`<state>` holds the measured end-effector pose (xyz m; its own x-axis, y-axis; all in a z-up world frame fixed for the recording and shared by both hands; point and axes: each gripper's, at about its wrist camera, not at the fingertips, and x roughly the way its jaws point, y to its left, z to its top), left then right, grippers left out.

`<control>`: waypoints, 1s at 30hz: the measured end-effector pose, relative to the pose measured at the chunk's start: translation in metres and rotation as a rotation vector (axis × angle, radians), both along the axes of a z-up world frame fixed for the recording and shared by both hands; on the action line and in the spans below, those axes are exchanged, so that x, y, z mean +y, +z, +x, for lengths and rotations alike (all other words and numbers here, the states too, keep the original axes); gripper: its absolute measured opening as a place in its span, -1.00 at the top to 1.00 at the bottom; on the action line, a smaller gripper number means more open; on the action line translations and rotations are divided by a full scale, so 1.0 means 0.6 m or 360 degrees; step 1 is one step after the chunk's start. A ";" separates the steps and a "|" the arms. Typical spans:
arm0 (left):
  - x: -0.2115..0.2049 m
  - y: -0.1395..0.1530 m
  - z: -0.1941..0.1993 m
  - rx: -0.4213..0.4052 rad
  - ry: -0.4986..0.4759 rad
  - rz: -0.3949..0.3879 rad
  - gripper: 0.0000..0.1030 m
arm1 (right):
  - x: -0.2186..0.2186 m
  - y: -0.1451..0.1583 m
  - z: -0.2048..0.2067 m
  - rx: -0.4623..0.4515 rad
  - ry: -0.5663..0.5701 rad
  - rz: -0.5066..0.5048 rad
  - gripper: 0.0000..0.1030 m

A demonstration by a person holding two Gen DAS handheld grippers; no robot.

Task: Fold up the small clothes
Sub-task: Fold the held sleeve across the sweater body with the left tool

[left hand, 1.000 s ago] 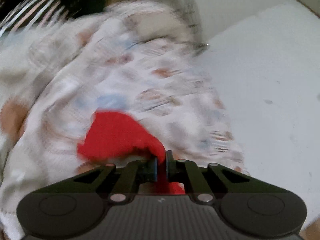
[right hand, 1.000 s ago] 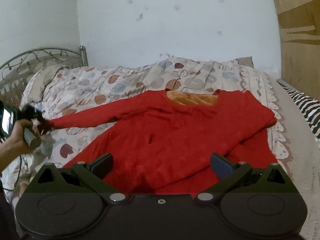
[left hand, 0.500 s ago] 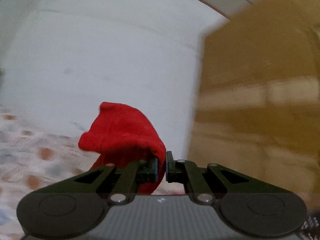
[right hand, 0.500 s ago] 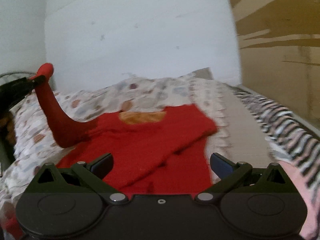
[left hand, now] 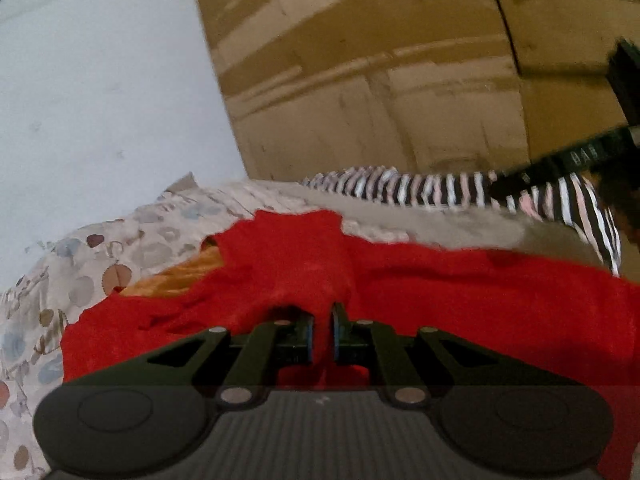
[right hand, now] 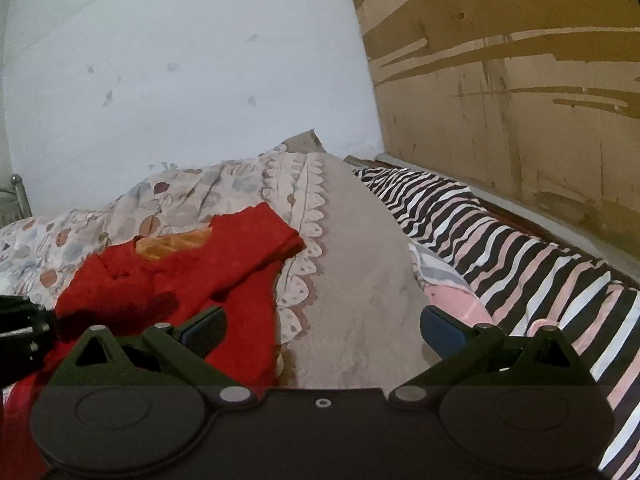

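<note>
A red sweater (left hand: pixel 460 292) with an orange lining at the neck (left hand: pixel 180 276) lies on the bed. My left gripper (left hand: pixel 322 338) is shut on the sweater's sleeve end (left hand: pixel 304 264) and holds it low over the sweater's body. In the right wrist view the sweater (right hand: pixel 180 276) lies at the left, partly folded, and the left gripper (right hand: pixel 24 332) shows at the left edge. My right gripper (right hand: pixel 322 330) is open and empty, above the bed just right of the sweater.
A patterned quilt (right hand: pixel 180 196) covers the bed. A zebra-striped blanket (right hand: pixel 500 240) lies along the right side by a brown board wall (right hand: pixel 520 100). A white wall (right hand: pixel 180 60) stands behind. A metal bed frame post (right hand: pixel 18 196) is far left.
My left gripper has carried the sleeve from the far left, up and across, and down onto the sweater's body. My right gripper has swung to the right, toward the striped blanket.
</note>
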<state>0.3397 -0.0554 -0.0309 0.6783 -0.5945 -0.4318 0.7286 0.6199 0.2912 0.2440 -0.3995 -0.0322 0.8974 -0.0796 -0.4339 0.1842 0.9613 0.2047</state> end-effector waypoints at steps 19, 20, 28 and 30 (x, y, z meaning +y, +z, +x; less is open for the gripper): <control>-0.022 -0.011 -0.096 -0.0125 -0.0318 0.0084 -0.37 | 0.039 0.009 0.019 -0.0016 0.0097 -0.0023 -0.99; -0.014 -0.005 -0.088 -0.0118 -0.0271 0.0051 -0.54 | 0.043 0.008 0.022 -0.0014 0.0114 -0.0018 -0.99; 0.090 -0.001 0.015 -0.0145 0.0575 0.0179 -0.92 | 0.117 0.000 0.057 -0.0007 0.0391 -0.0101 -0.99; 0.116 -0.019 0.044 -0.0064 0.0737 0.0250 -0.92 | 0.139 -0.002 0.070 0.0002 0.0467 -0.0112 -0.99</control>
<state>0.3661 0.0142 -0.0425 0.8739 -0.1562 -0.4602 0.3731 0.8224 0.4294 0.2858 -0.3162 -0.0332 0.8859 0.1534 -0.4378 -0.1034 0.9853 0.1359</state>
